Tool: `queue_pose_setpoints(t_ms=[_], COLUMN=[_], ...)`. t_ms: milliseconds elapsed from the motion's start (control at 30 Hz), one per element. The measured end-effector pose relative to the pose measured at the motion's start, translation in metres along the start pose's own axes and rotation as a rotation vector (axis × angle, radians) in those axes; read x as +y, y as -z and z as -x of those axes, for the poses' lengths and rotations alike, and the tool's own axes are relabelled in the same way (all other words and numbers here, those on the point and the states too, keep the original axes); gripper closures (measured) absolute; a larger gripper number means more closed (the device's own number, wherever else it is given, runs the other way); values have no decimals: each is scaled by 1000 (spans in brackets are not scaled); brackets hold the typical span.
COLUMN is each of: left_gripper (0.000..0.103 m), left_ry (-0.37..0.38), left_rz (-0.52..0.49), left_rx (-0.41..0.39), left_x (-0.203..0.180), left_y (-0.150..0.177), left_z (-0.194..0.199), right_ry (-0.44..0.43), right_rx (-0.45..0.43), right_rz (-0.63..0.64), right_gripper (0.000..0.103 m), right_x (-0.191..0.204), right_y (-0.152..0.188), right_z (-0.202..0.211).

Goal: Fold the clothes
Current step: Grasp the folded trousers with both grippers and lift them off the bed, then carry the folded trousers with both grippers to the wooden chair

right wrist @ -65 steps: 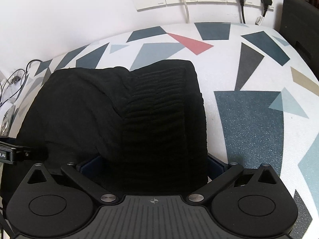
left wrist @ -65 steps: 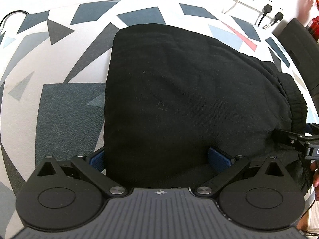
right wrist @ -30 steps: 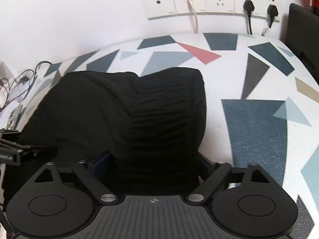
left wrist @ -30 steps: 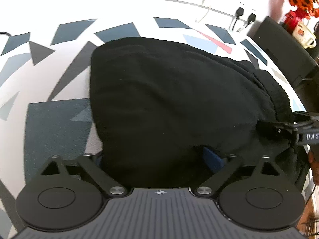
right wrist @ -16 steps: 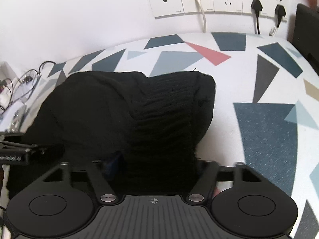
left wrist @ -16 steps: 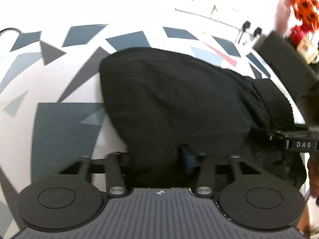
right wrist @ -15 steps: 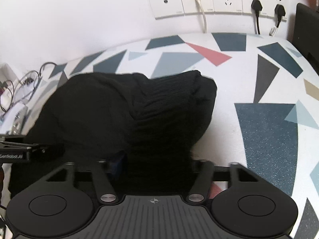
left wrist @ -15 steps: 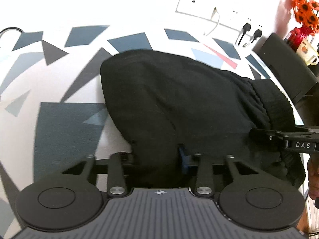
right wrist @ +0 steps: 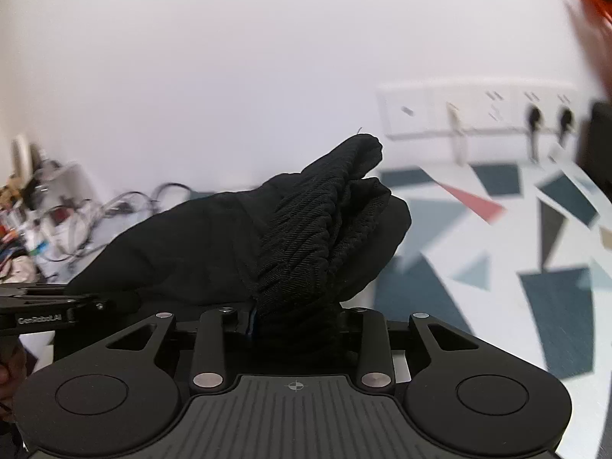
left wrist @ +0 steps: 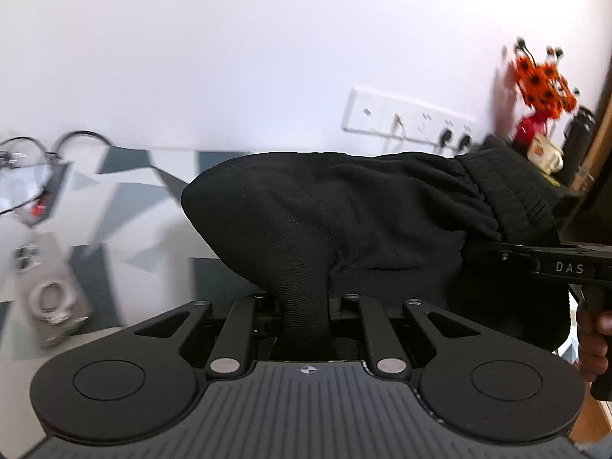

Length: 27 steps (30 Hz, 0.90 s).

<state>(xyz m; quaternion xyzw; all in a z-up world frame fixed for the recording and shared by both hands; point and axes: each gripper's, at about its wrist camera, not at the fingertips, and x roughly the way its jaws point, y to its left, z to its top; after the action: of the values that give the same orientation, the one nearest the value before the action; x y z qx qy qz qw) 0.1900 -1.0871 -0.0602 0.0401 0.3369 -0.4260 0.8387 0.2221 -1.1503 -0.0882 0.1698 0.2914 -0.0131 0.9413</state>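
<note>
"DAS" reads on the right gripper [left wrist: 474, 254], "GenRobot.AI" on the left gripper [right wrist: 114, 302]. Both sets of jaws are closing on bunched folds of the black garment [left wrist: 382, 210], lifted off the patterned tabletop [right wrist: 497, 252], which lies bare to the right.

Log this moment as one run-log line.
task: fold clothes | left gripper: jaws closing on black garment | right gripper: jaws closing on ribbed hem | garment: bunched between jaws

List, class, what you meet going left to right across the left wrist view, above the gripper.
Tangled cables → black garment → wall sockets → orange flowers → the other gripper.
</note>
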Motion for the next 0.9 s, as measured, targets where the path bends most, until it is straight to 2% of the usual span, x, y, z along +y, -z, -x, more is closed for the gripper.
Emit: queue_pose_setpoints(t_ms=[100, 200, 300, 533, 700, 833, 900], left_gripper=[90, 90, 90, 90, 90, 90, 90], left_ry=[-50, -133, -251, -593, -795, -930, -993], left_rz=[32, 82, 173, 376, 551, 683, 708], left_rx=[-39, -88, -154, -282, -363, -432, -440], left_x=[16, 27, 36, 34, 40, 50, 54], left_y=[2, 9, 25, 87, 152, 214, 246], left_z=[31, 67, 108, 213, 295, 368, 409], right_ry=[-52, -145, -263, -640, -862, -1012, -1063], right_rx=[-27, -37, -26, 58, 144, 208, 237], right_rz=[31, 66, 141, 351, 467, 578, 614], right_gripper=[75, 75, 75, 75, 75, 75, 75], right_x=[29, 55, 81, 167, 257, 341, 385], right_y=[-9, -20, -30, -52, -33, 4, 31], right_z=[2, 0, -5, -24, -22, -6, 9])
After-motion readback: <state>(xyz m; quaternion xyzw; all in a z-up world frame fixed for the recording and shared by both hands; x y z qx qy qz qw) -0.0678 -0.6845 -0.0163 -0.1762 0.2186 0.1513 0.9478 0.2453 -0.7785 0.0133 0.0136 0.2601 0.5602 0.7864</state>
